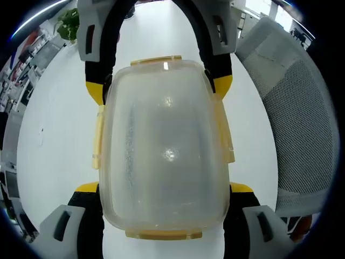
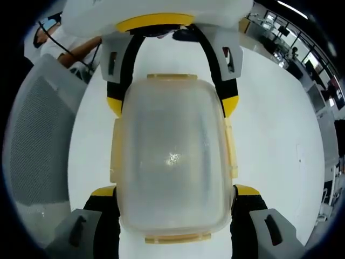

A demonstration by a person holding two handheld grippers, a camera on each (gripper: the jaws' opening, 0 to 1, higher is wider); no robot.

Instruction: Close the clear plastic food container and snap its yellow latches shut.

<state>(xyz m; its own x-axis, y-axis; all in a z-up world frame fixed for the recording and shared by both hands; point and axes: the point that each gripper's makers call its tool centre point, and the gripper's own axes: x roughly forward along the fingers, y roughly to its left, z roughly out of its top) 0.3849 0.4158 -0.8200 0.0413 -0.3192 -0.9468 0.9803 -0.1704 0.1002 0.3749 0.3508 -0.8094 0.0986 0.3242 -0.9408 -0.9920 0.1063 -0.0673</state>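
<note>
The clear plastic container (image 1: 164, 145) lies on the white table (image 1: 54, 140) with its lid on, seen from above. Yellow latches (image 1: 98, 135) run along its long sides, flared slightly outward, and shorter ones (image 1: 163, 234) sit at both ends. My left gripper (image 1: 163, 188) straddles the near end, jaws wide, yellow tips against both sides of the container. My right gripper (image 1: 160, 89) reaches in from the opposite end and holds it the same way. In the right gripper view the container (image 2: 172, 156) sits between my right gripper (image 2: 174, 190) and the left gripper (image 2: 172, 105).
A grey mesh chair (image 1: 291, 118) stands close to the table edge; it also appears as the chair (image 2: 38, 140). A potted plant (image 1: 69, 24) is at the table's far side. A person in white (image 2: 64, 46) is behind the chair. Office desks (image 2: 302, 59) lie farther off.
</note>
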